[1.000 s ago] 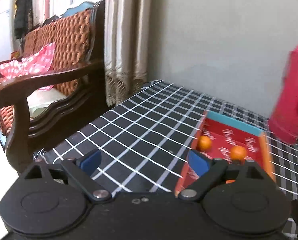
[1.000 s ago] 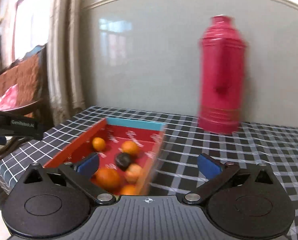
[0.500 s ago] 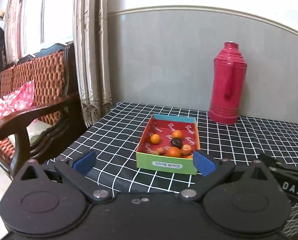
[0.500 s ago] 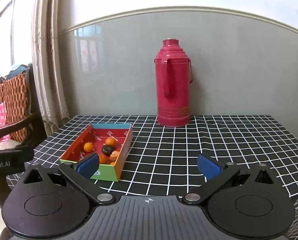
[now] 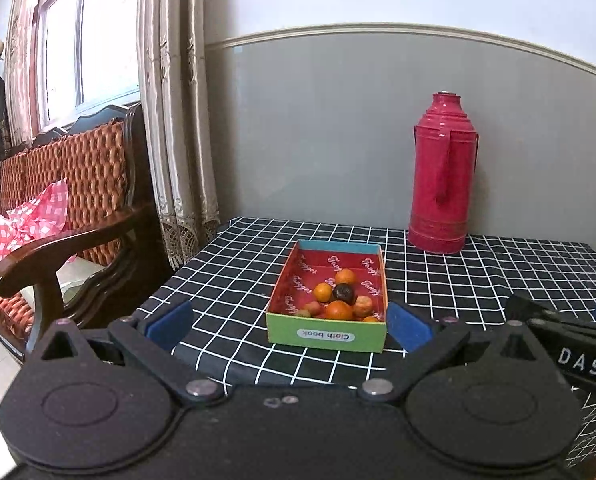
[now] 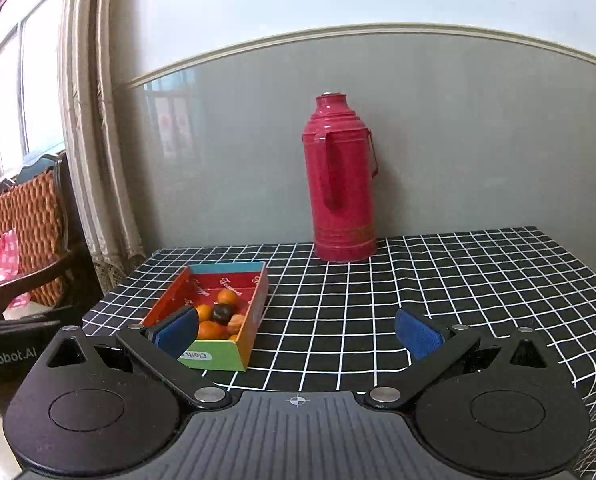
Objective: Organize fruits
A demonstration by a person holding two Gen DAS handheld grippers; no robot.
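Left wrist view: you are holding both grippers, left gripper (image 5: 288, 324) and right gripper (image 6: 298, 334), spread wide and empty, framing the fruit box (image 5: 327, 336) for approach.

We see a grey-panelled wall (image 5: 318, 128). Left of it, curtains (image 5: 178, 120), a bright window (image 5: 86, 40), a wooden sofa (image 5: 78, 184).

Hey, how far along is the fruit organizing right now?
Looks finished or nearly so: every visible fruit sits in the box. Left tongs and right tongs are open and empty. No loose fruit shows on the tablecloth.
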